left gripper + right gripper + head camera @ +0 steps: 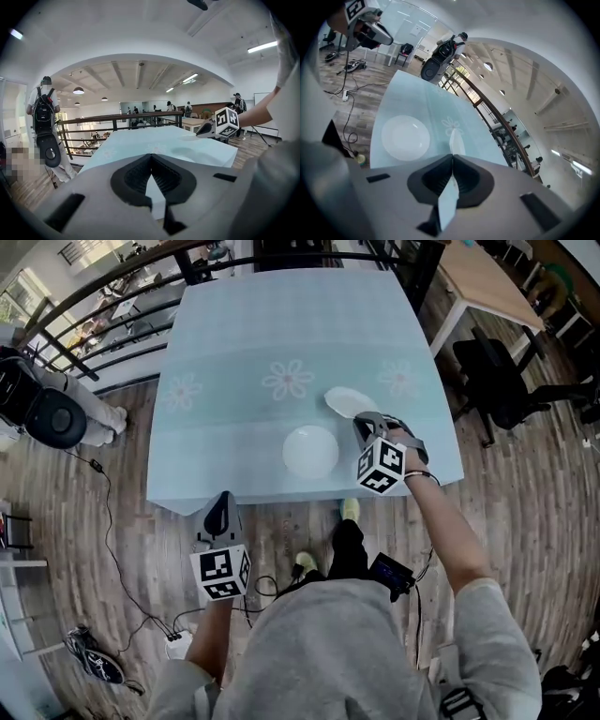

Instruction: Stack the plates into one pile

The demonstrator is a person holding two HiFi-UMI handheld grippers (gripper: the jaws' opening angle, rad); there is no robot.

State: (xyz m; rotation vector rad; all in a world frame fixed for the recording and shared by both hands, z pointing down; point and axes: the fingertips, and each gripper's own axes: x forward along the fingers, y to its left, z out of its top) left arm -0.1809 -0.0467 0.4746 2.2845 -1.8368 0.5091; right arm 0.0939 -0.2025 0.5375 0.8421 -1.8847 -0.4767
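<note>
A white plate [310,450] lies flat on the pale blue tablecloth [244,343] near the front edge; it shows again as a plate [405,137] in the right gripper view. My right gripper [361,426] is shut on the rim of a second white plate [350,401], which hangs tilted just right of the flat one. In the right gripper view this held plate [455,139] runs edge-on out of the gripper [451,158]. My left gripper [220,507] hangs off the table's front left, shut and holding nothing, and is the gripper [151,161] in its own view.
A black railing [112,296] runs behind and left of the table. A person with a backpack [43,110] stands at the left. A wooden table [487,282] and a black chair [497,381] stand at the right. Cables [112,549] cross the wooden floor.
</note>
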